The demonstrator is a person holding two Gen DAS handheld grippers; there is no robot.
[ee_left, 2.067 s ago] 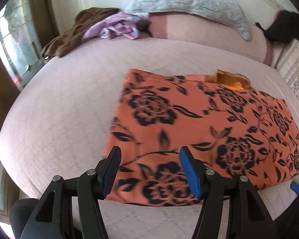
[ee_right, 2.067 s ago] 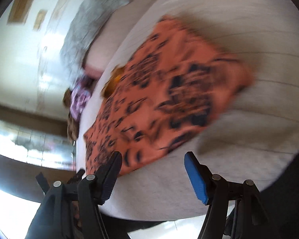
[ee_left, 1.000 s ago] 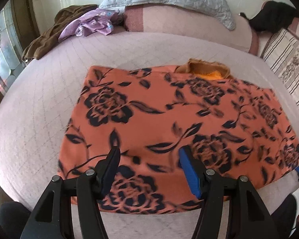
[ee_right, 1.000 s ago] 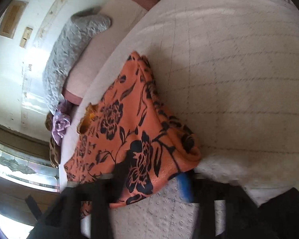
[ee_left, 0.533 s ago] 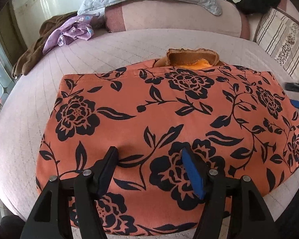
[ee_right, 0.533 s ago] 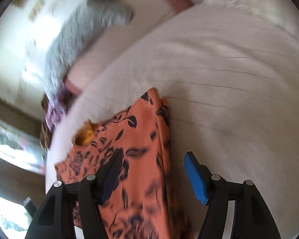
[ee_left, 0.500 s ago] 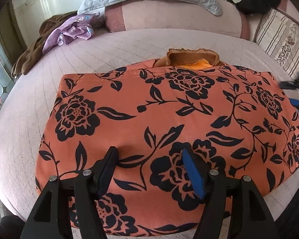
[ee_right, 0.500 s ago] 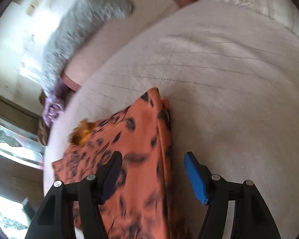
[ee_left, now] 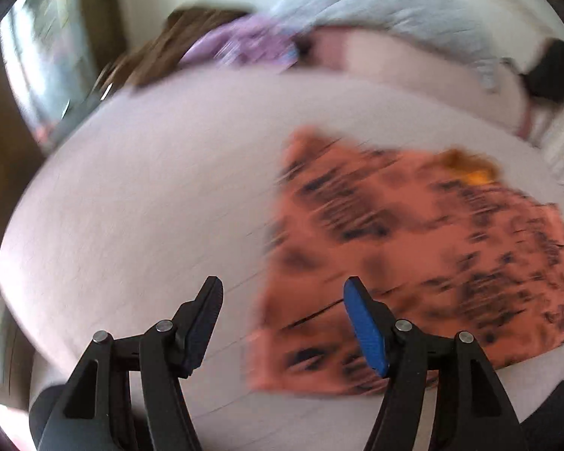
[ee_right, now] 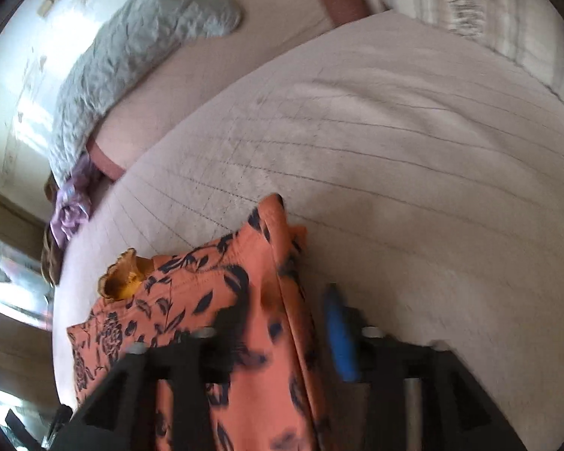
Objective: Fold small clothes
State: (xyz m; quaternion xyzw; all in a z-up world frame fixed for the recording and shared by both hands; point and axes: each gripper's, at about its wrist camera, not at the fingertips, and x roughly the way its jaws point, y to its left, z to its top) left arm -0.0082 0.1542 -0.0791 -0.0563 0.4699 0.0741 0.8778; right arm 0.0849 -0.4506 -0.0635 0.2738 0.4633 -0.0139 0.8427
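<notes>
Two grippers, one orange cloth [ee_left: 413,255] flat on the bed [ee_left: 150,188], a fold about to start.

My left gripper [ee_left: 282,323] hangs with jaws apart over the cloth's near left corner, gripping nothing. My right gripper [ee_right: 282,323] straddles the cloth's right edge, jaws apart though blurred. Next, I judge, each must pinch an edge before lifting it over.
</notes>
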